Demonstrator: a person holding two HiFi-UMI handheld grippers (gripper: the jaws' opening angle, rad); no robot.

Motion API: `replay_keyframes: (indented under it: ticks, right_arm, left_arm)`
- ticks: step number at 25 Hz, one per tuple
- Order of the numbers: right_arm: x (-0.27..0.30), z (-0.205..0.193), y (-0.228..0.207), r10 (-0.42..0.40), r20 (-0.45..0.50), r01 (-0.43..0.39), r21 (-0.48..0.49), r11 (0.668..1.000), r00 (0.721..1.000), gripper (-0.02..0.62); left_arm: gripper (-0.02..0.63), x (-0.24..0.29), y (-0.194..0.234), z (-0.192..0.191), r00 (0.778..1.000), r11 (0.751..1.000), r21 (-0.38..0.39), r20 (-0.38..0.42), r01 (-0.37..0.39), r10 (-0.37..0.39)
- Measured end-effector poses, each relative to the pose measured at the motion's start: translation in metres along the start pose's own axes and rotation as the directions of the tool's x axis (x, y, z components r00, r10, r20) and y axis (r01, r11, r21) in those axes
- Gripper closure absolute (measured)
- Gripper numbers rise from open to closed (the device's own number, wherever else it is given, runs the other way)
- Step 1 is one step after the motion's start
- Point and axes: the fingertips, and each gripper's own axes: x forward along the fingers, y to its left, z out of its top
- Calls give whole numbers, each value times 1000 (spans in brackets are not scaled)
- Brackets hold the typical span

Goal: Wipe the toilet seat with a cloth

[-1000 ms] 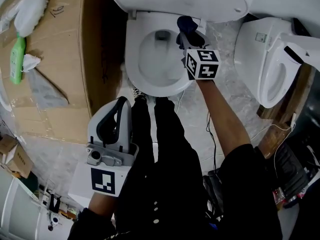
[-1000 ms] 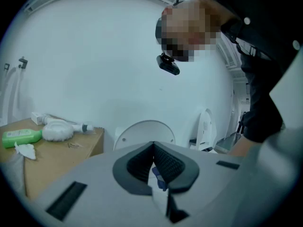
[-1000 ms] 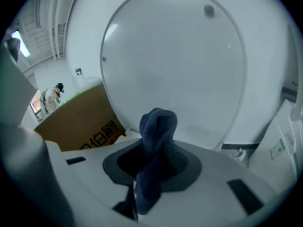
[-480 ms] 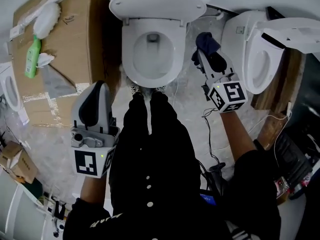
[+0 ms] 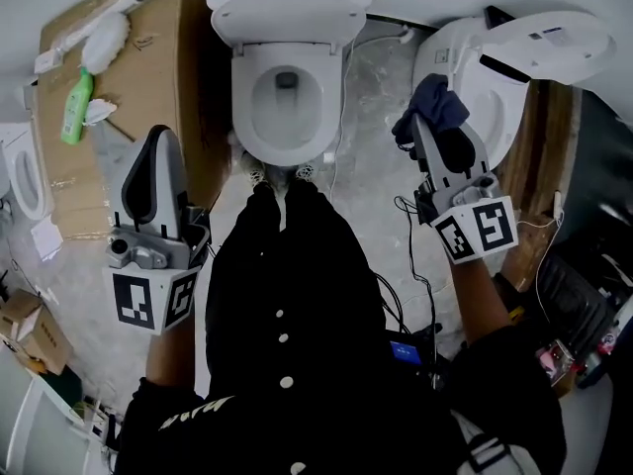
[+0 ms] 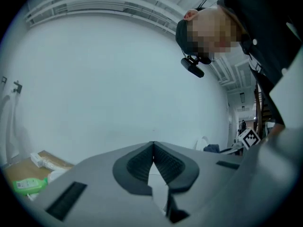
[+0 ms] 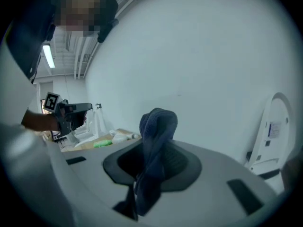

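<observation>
- At the far left a sheet of cardboard (image 5: 188,67) lay flat on the floor. A green bottle (image 5: 76,107) and a white brush (image 5: 104,40) lay on it, near each other.
- The left gripper (image 5: 160,139) was held over the edge of the cardboard, well apart from the toilet. Its jaws pointed forward, away from the person. In the left gripper view the two ribbed pads met at their tips with nothing between them.
- The person's left forearm (image 5: 173,349) came straight up from the lower left, close to the body.
- In the middle stood the toilet, its lid (image 5: 287,13) raised. The toilet seat (image 5: 244,107) lay down around the bowl (image 5: 287,122), which was open and showed only its dark drain hole. No gripper touched the seat.
- The person's dark-trousered legs (image 5: 287,255) stood just in front of the bowl.
- To the right of the toilet, the right gripper (image 5: 423,132) was held above the floor between the two toilets, its tips tilted slightly toward the middle one. Its jaws were clamped on a dark blue cloth (image 5: 436,105). The cloth bunched above the tips and hung down between the pads, clear of the seat.
- The right forearm (image 5: 475,290) reached forward from the lower right.
- At the far right stood a second toilet (image 5: 499,117), its lid (image 5: 554,43) also raised.
</observation>
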Motion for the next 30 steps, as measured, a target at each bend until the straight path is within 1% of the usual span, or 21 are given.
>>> replay_keyframes:
  ticks: [2, 6, 9, 12, 15, 20, 23, 26, 30]
  right_arm:
    - [-15, 24, 6, 1, 31, 0, -32, 1000, 1000, 503]
    - [-37, 52, 13, -10, 65, 12, -36, 999, 998, 503]
    - [-44, 71, 20, -1, 77, 6, -62, 998, 997, 502]
    - [-53, 91, 26, 4, 97, 3, -67, 998, 995, 502]
    - [-68, 110, 29, -24, 139, 33, -67, 997, 990, 502]
    - [-87, 122, 35, -94, 194, 107, -57, 993, 977, 502]
    - [-89, 134, 37, -109, 232, 128, -66, 990, 966, 502]
    - [-93, 144, 39, -120, 268, 141, -58, 988, 956, 501]
    - [-96, 152, 41, -128, 325, 152, -50, 987, 937, 502]
  left_arm:
    - [595, -6, 0, 15, 1000, 1000, 16, 19, -16, 16]
    - [595, -22, -4, 44, 997, 998, 46, 68, -37, 33]
    - [595, -37, -3, 58, 994, 996, 65, 98, -62, 55]
    - [595, -51, -2, 70, 990, 992, 86, 120, -87, 77]
    - [595, -60, -1, 80, 986, 990, 100, 141, -100, 85]
    - [595, -66, 3, 97, 981, 987, 117, 172, -110, 89]
    - [595, -69, 5, 108, 977, 985, 130, 195, -118, 91]
    - [595, -74, 6, 113, 976, 982, 145, 199, -118, 88]
    - [595, -73, 11, 120, 969, 988, 111, 234, -106, 78]
